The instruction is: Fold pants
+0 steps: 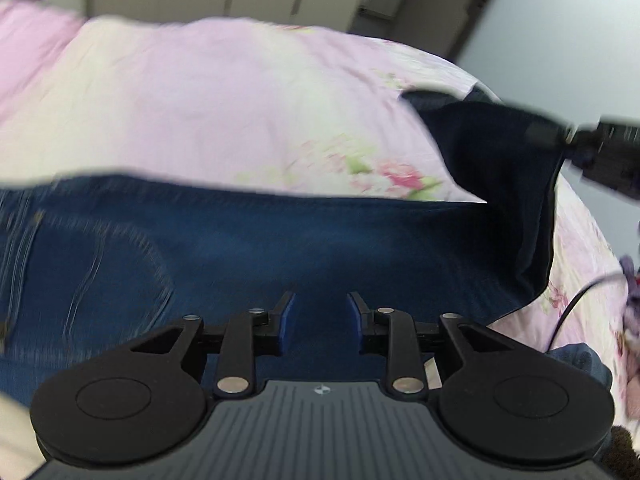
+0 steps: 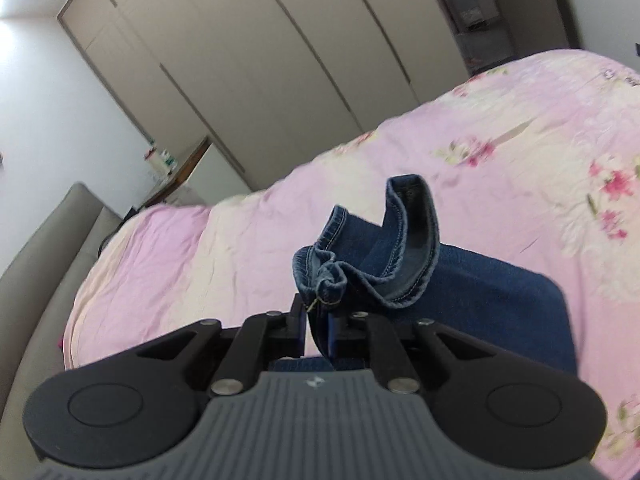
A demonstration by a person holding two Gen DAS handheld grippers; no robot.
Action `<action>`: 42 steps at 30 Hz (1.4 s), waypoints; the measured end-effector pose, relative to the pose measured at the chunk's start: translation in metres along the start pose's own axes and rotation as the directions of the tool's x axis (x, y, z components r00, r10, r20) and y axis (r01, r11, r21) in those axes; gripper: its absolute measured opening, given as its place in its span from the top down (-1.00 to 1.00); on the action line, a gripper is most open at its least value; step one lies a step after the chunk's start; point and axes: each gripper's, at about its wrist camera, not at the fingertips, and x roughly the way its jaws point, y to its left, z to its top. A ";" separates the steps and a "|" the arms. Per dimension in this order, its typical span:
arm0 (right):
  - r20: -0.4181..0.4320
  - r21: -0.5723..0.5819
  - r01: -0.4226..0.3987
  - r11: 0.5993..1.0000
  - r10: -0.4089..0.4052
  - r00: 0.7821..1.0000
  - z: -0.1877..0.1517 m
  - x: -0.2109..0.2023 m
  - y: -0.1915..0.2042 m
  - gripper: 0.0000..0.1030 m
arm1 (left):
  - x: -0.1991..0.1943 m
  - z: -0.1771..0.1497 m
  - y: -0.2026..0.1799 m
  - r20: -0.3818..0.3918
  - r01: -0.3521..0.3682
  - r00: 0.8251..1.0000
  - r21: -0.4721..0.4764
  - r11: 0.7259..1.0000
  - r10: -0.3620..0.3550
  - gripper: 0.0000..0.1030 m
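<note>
The blue jeans [image 1: 260, 248] lie spread across a bed covered by a pink floral bedsheet [image 1: 224, 92], the denim running from the left edge of the left wrist view to the right, where one end is lifted off the bed and shows its darker inner side. The left gripper [image 1: 321, 322] hovers over the flat denim with its blue-padded fingers [image 1: 287, 320] set apart and nothing between them. At the right edge of that view the right gripper [image 1: 560, 136] pinches the raised end of the jeans, which hangs from it in a dark fold.

In the right wrist view the right gripper [image 2: 318, 330] is closed tight on the jeans [image 2: 500, 304], with a band of denim clamped between its fingers. Just past the fingertips the stitched hems [image 2: 408, 236] of the leg ends curl upward, bunched and folded over on themselves. Beyond them the rest of the fabric lies flat on the bedsheet [image 2: 500, 128]. Behind the bed stand beige wardrobe doors [image 2: 248, 64], and a grey upholstered headboard [image 2: 44, 248] runs along the left side. The left wrist view is blurred.
</note>
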 end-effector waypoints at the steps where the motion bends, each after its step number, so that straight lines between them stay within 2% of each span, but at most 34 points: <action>1: -0.037 -0.031 -0.003 1.000 0.001 0.999 -0.018 0.021 0.013 0.90 | -0.004 -0.008 0.012 -0.004 0.011 1.000 -0.046 0.999 -0.011 0.35; 3: -0.111 -0.099 -0.001 0.995 -0.010 0.994 -0.060 0.049 0.033 0.90 | -0.005 -0.023 0.029 -0.012 0.027 1.000 -0.124 0.992 -0.029 0.35; 6: -0.221 -0.232 0.000 0.973 -0.053 0.974 -0.127 0.079 0.053 0.90 | -0.004 -0.039 0.047 -0.013 0.054 0.998 -0.219 0.974 -0.059 0.32; 8: -0.254 -0.368 0.021 0.930 -0.122 0.959 -0.169 0.087 0.063 0.89 | 0.003 -0.043 0.051 -0.007 0.075 0.997 -0.258 0.963 -0.079 0.22; 10: -0.246 -0.491 0.047 0.870 -0.191 0.950 -0.198 0.097 0.066 0.86 | 0.011 -0.044 0.054 0.002 0.098 0.995 -0.285 0.953 -0.101 0.18; 12: -0.239 -0.551 0.040 0.834 -0.204 0.949 -0.217 0.098 0.065 0.55 | 0.019 -0.042 0.053 0.012 0.125 0.992 -0.307 0.943 -0.128 0.16; 13: -0.253 -0.556 0.014 0.831 -0.185 0.950 -0.221 0.101 0.065 0.49 | 0.023 -0.041 0.052 0.015 0.137 0.990 -0.313 0.940 -0.139 0.15; 15: -0.304 -0.530 -0.063 0.846 -0.120 0.945 -0.228 0.099 0.065 0.40 | 0.030 -0.040 0.050 0.025 0.157 0.987 -0.315 0.936 -0.158 0.15; 17: -0.287 -0.546 -0.062 0.835 -0.117 0.951 -0.231 0.092 0.069 0.42 | 0.033 -0.041 0.050 0.054 0.168 0.986 -0.318 0.933 -0.159 0.13; 19: -0.250 -0.514 -0.052 0.856 -0.092 0.964 -0.221 0.084 0.066 0.45 | 0.036 -0.041 0.053 0.077 0.180 0.984 -0.330 0.927 -0.164 0.10; 22: -0.138 -0.461 0.027 0.887 -0.101 0.985 -0.204 0.066 0.056 0.67 | 0.042 -0.041 0.055 0.110 0.235 0.971 -0.346 0.908 -0.210 0.09; 23: -0.100 -0.435 0.045 0.899 -0.098 0.990 -0.198 0.062 0.050 0.76 | 0.044 -0.040 0.054 0.120 0.251 0.968 -0.343 0.905 -0.223 0.05; 24: -0.064 -0.401 0.065 0.914 -0.099 0.993 -0.190 0.060 0.044 0.77 | 0.046 -0.038 0.052 0.126 0.263 0.964 -0.337 0.904 -0.233 -0.03; 26: -0.037 -0.373 0.128 0.919 -0.152 0.988 -0.179 0.066 0.035 0.80 | 0.052 -0.036 0.048 0.122 0.286 0.958 -0.312 0.906 -0.261 -0.14; 27: -0.045 -0.381 0.160 0.911 -0.191 0.981 -0.177 0.074 0.031 0.89 | 0.054 -0.036 0.046 0.118 0.300 0.953 -0.295 0.907 -0.277 -0.22; 29: -0.068 -0.390 0.201 0.898 -0.246 0.967 -0.178 0.093 0.022 0.90 | 0.059 -0.035 0.041 0.114 0.326 0.945 -0.263 0.908 -0.306 -0.36; 32: -0.131 -0.364 0.116 0.924 -0.174 0.976 -0.183 0.116 0.016 0.91 | 0.063 -0.034 0.038 0.121 0.328 0.944 -0.235 0.915 -0.308 -0.40; 34: -0.151 -0.373 0.043 0.927 -0.106 0.983 -0.186 0.131 0.021 1.00 | 0.063 -0.035 0.042 0.138 0.308 0.950 -0.243 0.920 -0.282 -0.43; 38: -0.178 -0.375 -0.008 0.927 -0.063 0.982 -0.181 0.167 0.023 1.00 | 0.067 -0.035 0.054 0.148 0.316 0.947 -0.302 0.899 -0.283 -0.46; 42: -0.221 -0.360 -0.039 0.932 -0.044 0.974 -0.174 0.189 0.017 1.00 | 0.075 -0.032 0.050 0.119 0.275 0.961 -0.296 0.915 -0.250 -0.48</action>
